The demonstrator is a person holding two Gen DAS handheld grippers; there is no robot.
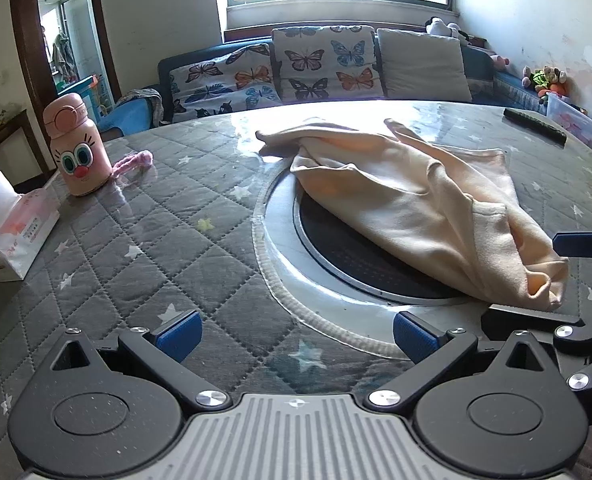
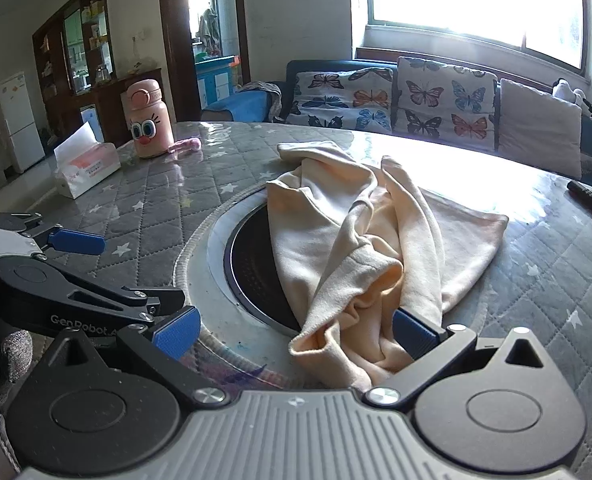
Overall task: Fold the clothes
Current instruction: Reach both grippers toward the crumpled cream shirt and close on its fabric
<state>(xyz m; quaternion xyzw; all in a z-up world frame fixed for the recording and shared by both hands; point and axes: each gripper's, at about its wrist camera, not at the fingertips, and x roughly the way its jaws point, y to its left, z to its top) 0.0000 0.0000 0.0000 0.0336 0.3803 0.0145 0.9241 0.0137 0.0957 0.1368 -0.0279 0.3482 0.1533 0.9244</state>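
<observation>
Right wrist view: cream garment (image 2: 360, 240) bunched, unfolded, on worktop (image 2: 156, 200). Right tongs (image 2: 296, 334) and left tongs (image 1: 298, 330) released, empty. Spreading it flat likely comes next.

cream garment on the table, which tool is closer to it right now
Right. The right tool is open with the cream garment bunched between its pads; the left tool, also open, sits over bare quilted table to the garment's left.

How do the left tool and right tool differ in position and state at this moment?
The left tool has only bare quilted table between its fingers, while the right tool has the cream garment bunched between its fingers. The left tool sits beside the garment; the right tool is at its near end. Both are open.
</observation>
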